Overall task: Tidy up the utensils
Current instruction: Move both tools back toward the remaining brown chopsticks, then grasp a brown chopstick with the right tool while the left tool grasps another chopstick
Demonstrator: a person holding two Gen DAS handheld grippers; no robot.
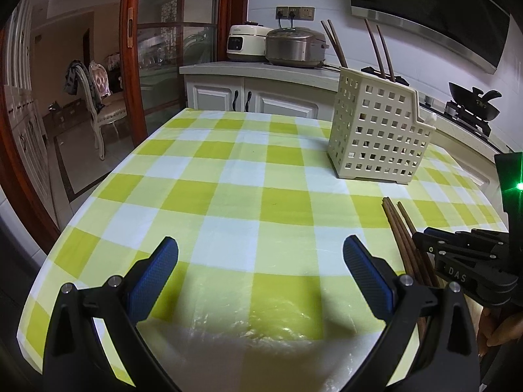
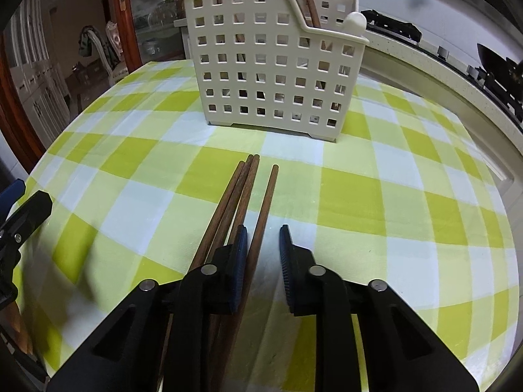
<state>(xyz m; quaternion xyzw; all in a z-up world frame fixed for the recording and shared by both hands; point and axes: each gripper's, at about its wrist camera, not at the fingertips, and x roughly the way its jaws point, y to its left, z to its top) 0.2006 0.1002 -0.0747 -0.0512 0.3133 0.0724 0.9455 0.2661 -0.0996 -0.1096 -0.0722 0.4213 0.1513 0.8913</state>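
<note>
Your right tool (image 2: 260, 241) sits partly spread around one of the brown wooden chopsticks (image 2: 266, 202) lying on the green-checked table (image 2: 376, 196), near the cream perforated plastic basket (image 2: 274, 65). Your left tool (image 1: 260, 254) hovers wide apart, holding nothing.

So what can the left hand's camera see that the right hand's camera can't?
Only the left wrist view shows the two rice cookers on the counter, the wall sockets, and the left gripper wide open over bare cloth. Only the right wrist view shows the right gripper partly open around one loose chopstick, its jaws not closed on it. Both show the cream utensil basket already holding chopsticks, the brown chopsticks lying on the checked tablecloth, and the wok on the stove.
</note>
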